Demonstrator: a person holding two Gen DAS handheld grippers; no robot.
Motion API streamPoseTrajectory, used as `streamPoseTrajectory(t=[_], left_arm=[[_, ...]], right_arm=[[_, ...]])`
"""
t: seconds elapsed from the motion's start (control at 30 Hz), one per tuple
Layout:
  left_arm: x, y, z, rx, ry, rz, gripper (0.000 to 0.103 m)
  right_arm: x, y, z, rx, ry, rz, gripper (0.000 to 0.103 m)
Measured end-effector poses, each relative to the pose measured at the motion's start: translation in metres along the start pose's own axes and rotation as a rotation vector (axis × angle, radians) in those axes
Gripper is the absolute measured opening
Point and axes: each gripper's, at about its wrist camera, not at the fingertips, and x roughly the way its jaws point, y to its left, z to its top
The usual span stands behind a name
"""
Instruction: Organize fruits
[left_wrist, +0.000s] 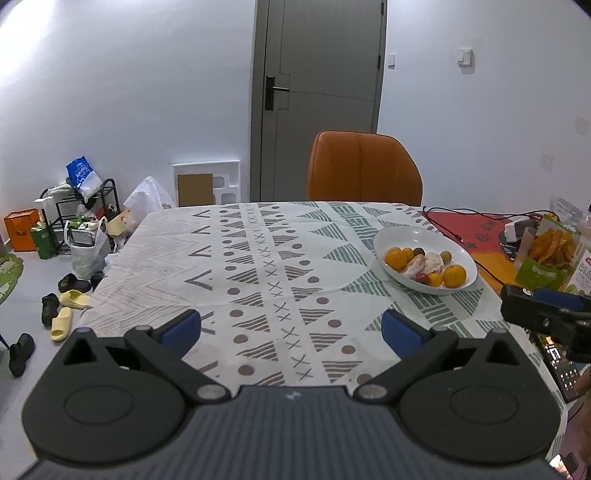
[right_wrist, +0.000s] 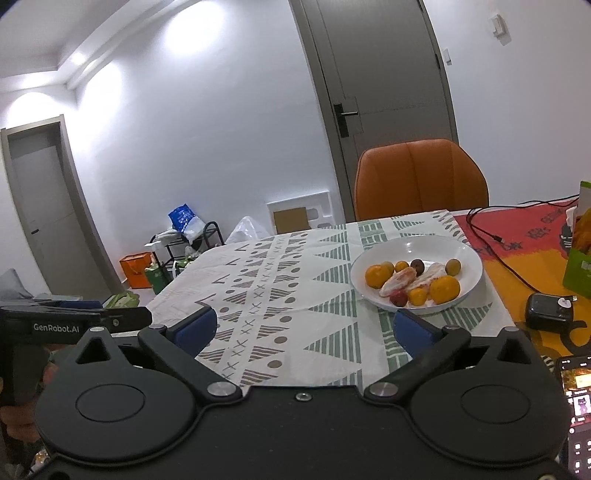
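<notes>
Both tools spread, fruit bowl ahead.

— Where is there room to pass?
— Over the bare patterned tablecloth ahead of both spread grippers.
— And what blocks the right side?
— The white bowl, a black cable, a black box and a green packet

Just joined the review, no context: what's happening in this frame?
A person holds both grippers over a patterned tablecloth. The left gripper and right gripper are both open and empty. All the fruit sits in a white bowl: oranges, peeled pomelo pieces and small round fruits. Nothing is gripped; the right gripper sits closer to the bowl.
</notes>
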Motion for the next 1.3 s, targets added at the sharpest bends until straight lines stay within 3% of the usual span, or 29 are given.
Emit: streamPoseTrajectory(t=[0.63, 1.3], left_arm=[[-0.02, 0.015, -0.03, -0.018, 0.013, 0.036, 0.103], [-0.022, 0.018, -0.033, -0.02, 0.011, 0.045, 0.103]], right_arm=[[-0.012, 0.014, -0.019, -0.03, 0.021, 0.043, 0.103], [-0.012, 0.02, -0.02, -0.04, 0.016, 0.06, 0.103]])
